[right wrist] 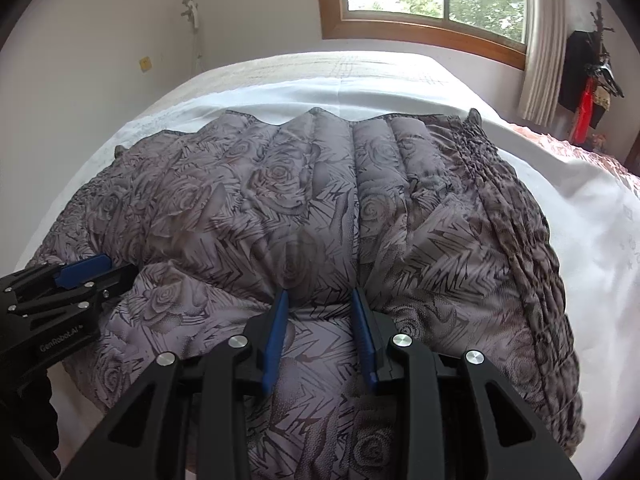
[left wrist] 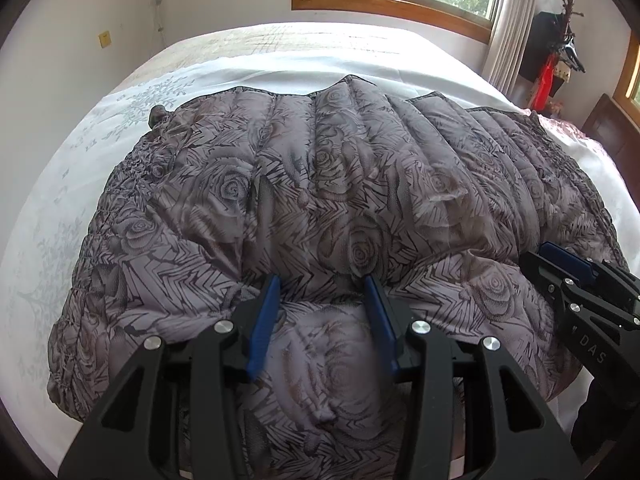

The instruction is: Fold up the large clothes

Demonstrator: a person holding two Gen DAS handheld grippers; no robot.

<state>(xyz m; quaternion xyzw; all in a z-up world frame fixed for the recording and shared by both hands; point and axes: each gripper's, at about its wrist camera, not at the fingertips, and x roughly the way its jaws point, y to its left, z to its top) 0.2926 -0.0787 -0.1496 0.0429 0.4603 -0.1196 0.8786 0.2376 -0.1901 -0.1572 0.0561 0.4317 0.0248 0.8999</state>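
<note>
The left gripper has its two blue pads set apart with a puffed fold of the quilted jacket bulging up between them; the fabric fills the gap and presses against both pads, so the jaws are clamped on that fold. The right gripper stands the same way, a little narrower, its blue pads pinching a ridge of the same jacket that swells between them.

Both grips sit on the jacket's near edge, where the cloth is rolled up into a thick hump. The two grippers are side by side along that edge: seen from the left wrist, the right gripper lies on the jacket's right part, and from the right wrist the left gripper lies on its left part.

From the pinched folds the jacket, grey with a rose and zigzag print, spreads away from the fingers, its padded channels running toward its far hem. It lies on a white bedsheet that shows past every side of the jacket. Beyond the jacket's far hem the bed runs to a wall with a wood-framed window.
</note>
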